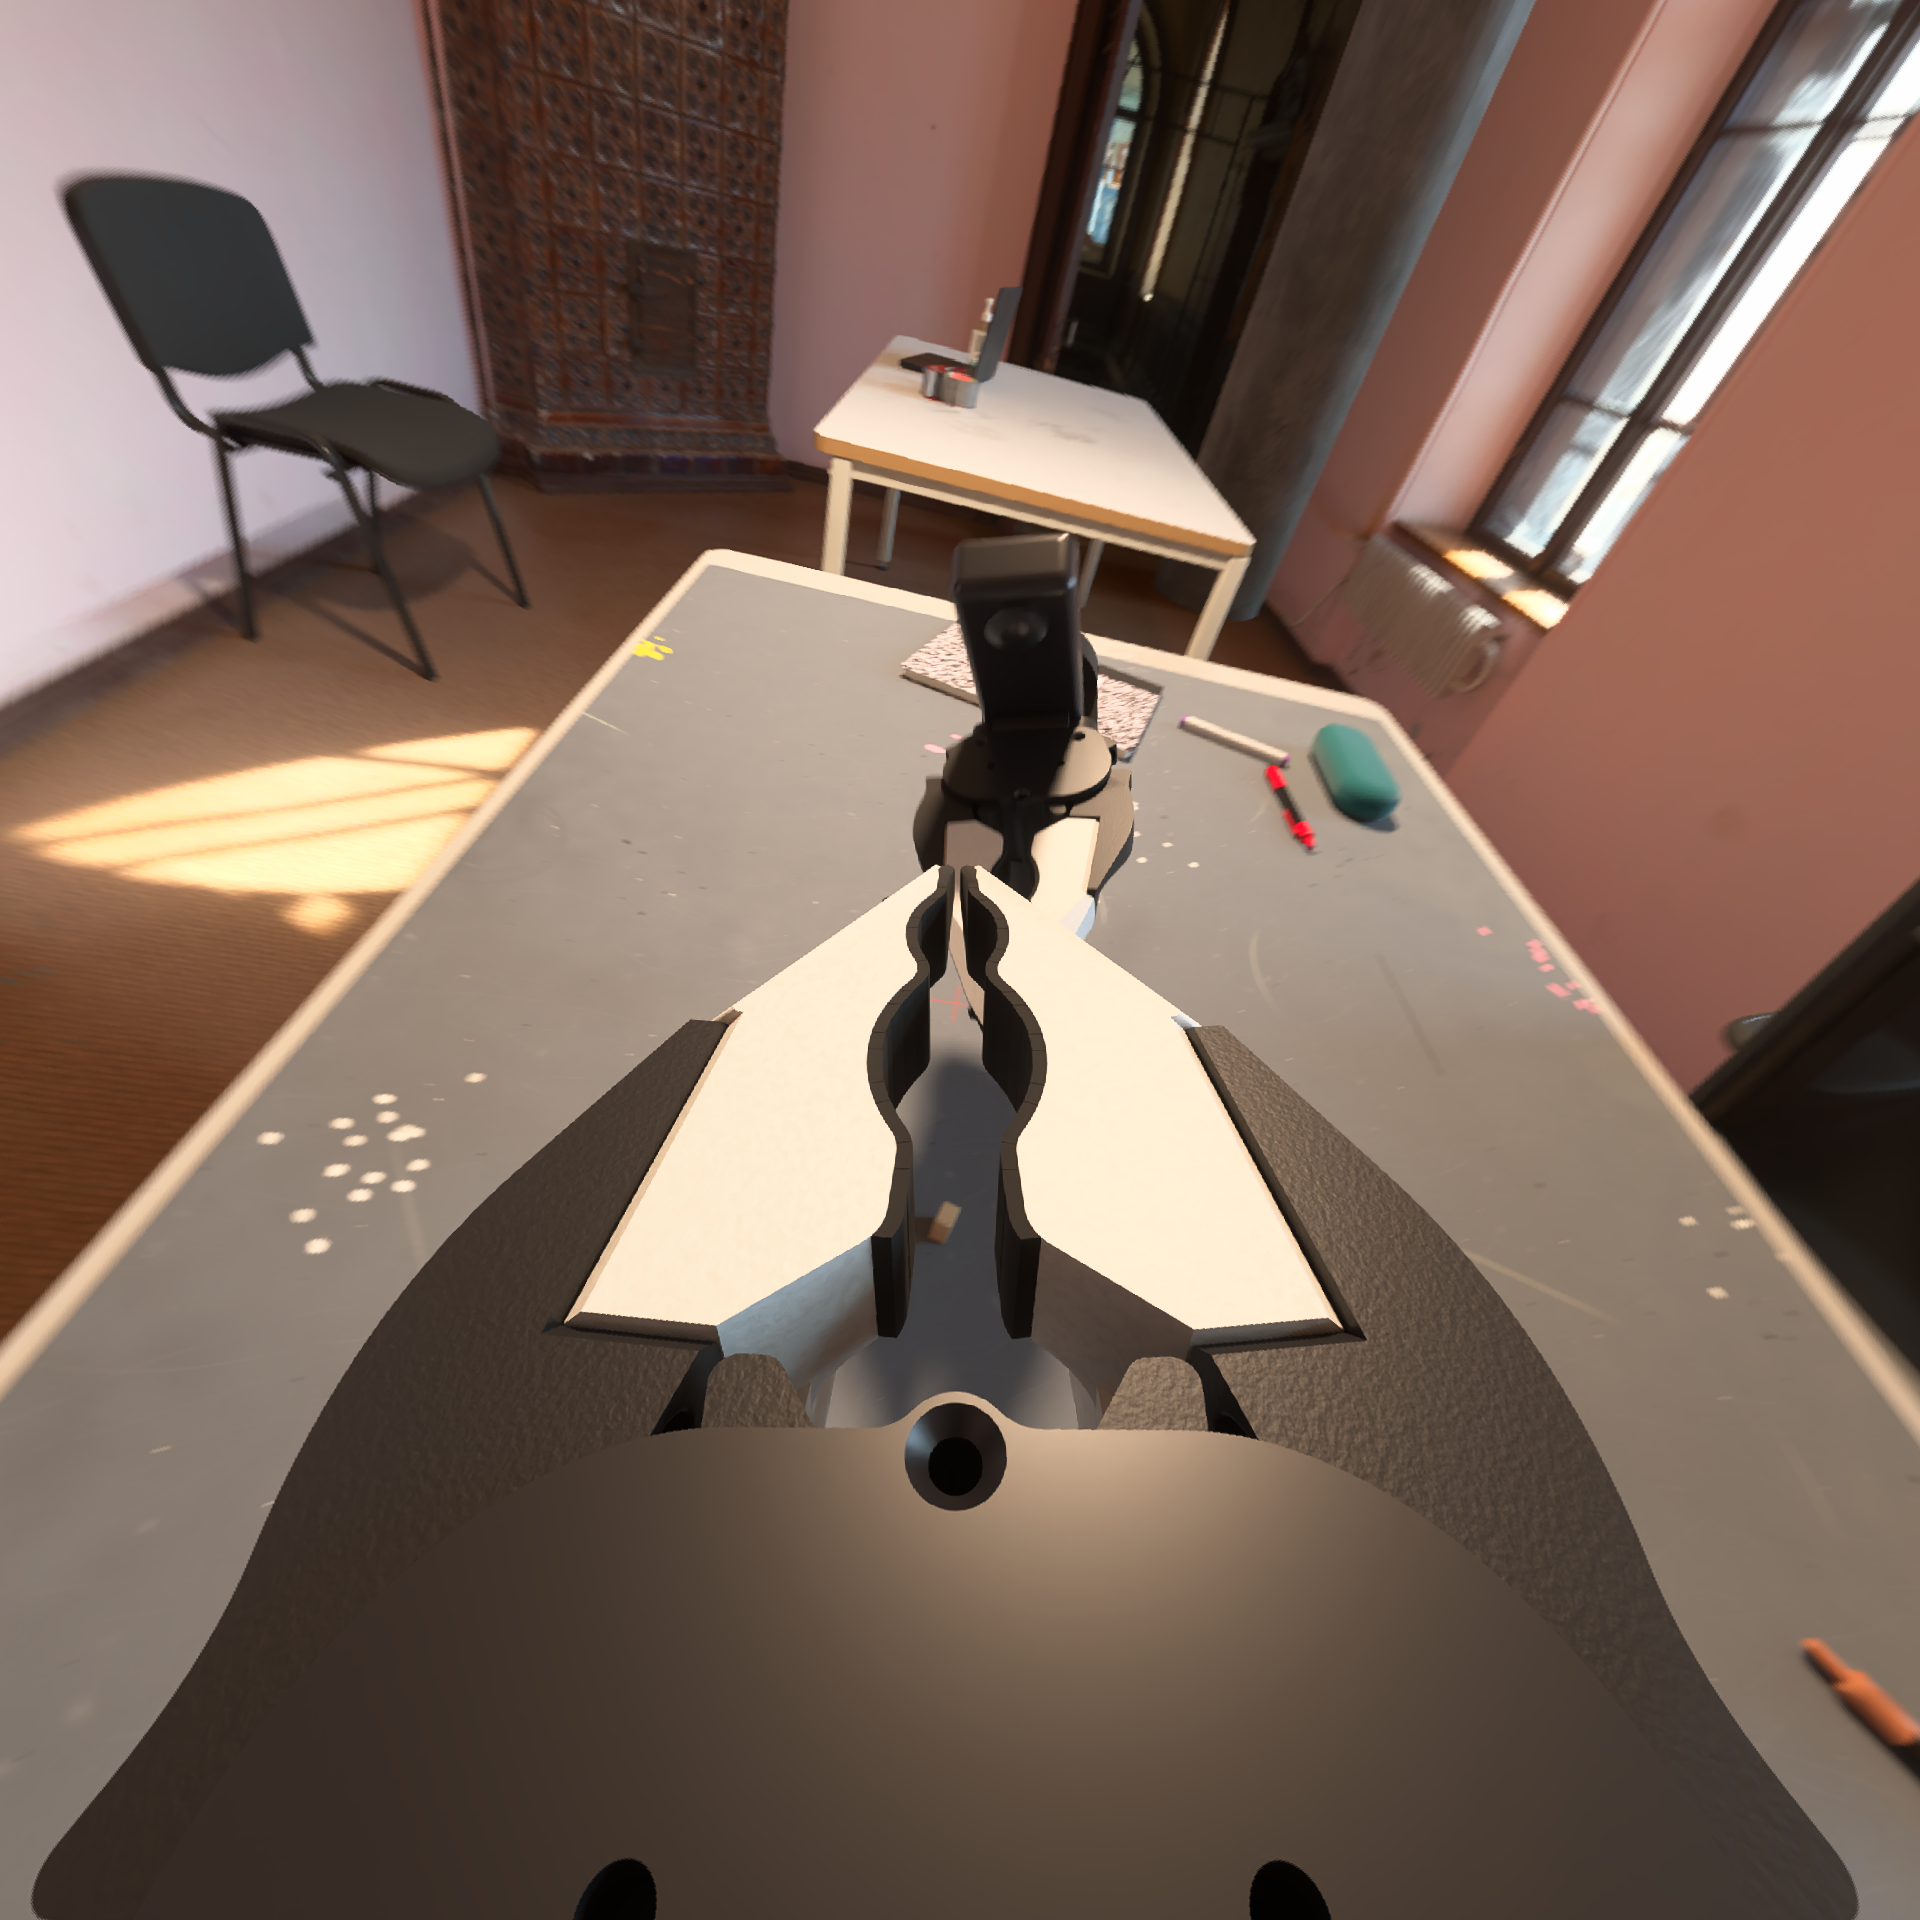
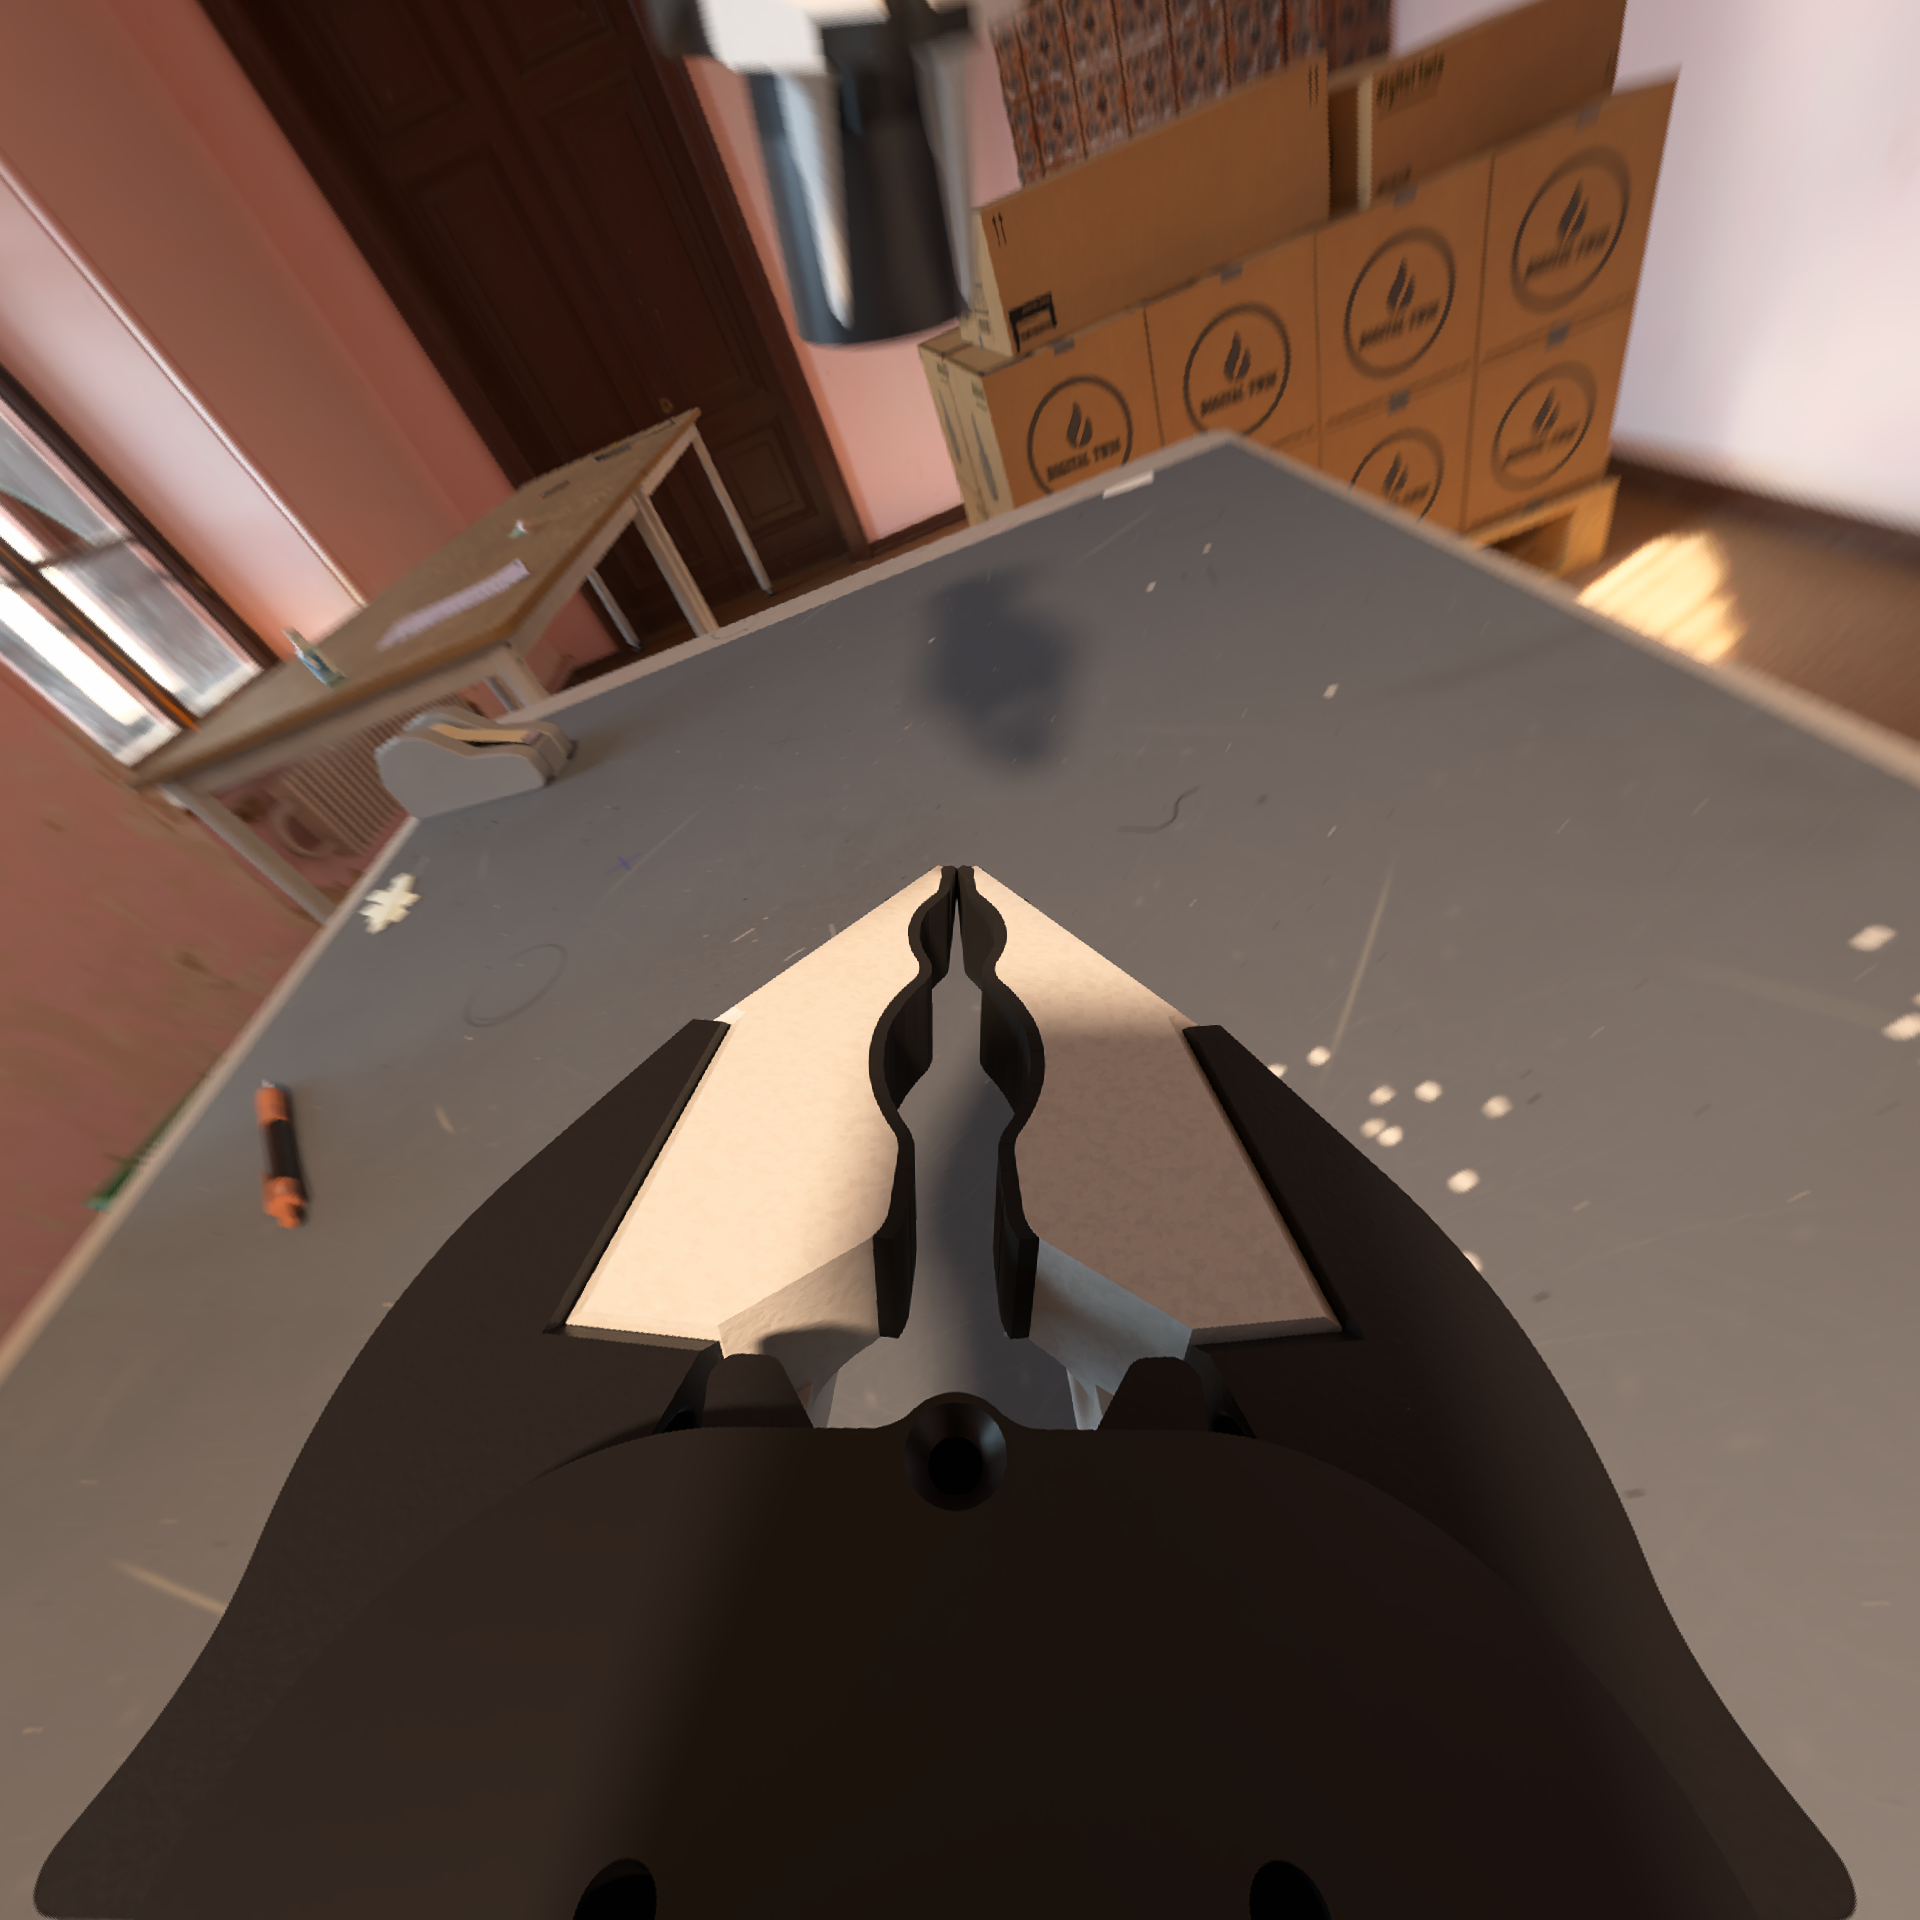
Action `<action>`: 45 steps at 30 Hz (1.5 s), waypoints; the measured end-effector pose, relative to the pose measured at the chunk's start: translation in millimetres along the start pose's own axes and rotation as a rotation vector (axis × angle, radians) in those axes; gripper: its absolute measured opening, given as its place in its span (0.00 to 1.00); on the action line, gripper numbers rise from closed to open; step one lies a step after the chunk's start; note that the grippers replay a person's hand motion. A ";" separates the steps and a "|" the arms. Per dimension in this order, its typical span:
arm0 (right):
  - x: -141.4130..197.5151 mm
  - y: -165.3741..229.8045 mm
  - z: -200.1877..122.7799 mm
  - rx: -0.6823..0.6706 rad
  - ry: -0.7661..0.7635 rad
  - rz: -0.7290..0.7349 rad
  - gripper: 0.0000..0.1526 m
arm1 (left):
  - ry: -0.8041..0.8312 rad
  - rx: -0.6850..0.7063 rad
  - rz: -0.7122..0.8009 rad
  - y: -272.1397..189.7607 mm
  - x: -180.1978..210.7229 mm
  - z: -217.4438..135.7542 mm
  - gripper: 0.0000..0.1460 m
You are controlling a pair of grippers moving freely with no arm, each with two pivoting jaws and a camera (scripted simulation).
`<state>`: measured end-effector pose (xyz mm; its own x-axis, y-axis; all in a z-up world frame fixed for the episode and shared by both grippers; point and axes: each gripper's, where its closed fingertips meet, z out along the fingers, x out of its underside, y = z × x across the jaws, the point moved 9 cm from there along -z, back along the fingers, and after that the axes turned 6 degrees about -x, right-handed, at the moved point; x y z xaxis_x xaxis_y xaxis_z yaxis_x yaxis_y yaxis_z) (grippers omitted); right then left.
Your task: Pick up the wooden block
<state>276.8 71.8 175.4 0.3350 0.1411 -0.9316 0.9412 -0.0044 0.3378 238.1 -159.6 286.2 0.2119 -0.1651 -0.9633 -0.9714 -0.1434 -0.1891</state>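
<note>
Pickup hasn't really started imo: the wooden block point(image 1: 944, 1222) sits untouched on the grey table point(image 1: 520, 1039), down at 6 o'clock from the left gripper point(image 1: 956, 875) tips, both it and the right gripper point(image 2: 956, 873) pinched closed on nothing.

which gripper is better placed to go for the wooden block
Left. In its wrist view the wooden block lies on the grey table directly below the shut left gripper. The right gripper, also shut, shows no block.

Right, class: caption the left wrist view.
Shut left gripper above the grey table, small wooden block lying below its fingers.
</note>
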 end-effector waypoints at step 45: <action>58.6 18.1 16.8 0.498 0.488 -0.318 0.05 | 0.084 0.038 -0.138 12.9 14.3 28.9 0.01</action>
<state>314.2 63.4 124.6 0.0964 0.6309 -0.7698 0.9363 -0.3200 -0.1450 225.5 -135.6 264.5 0.3498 -0.2281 -0.9086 -0.9357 -0.1331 -0.3268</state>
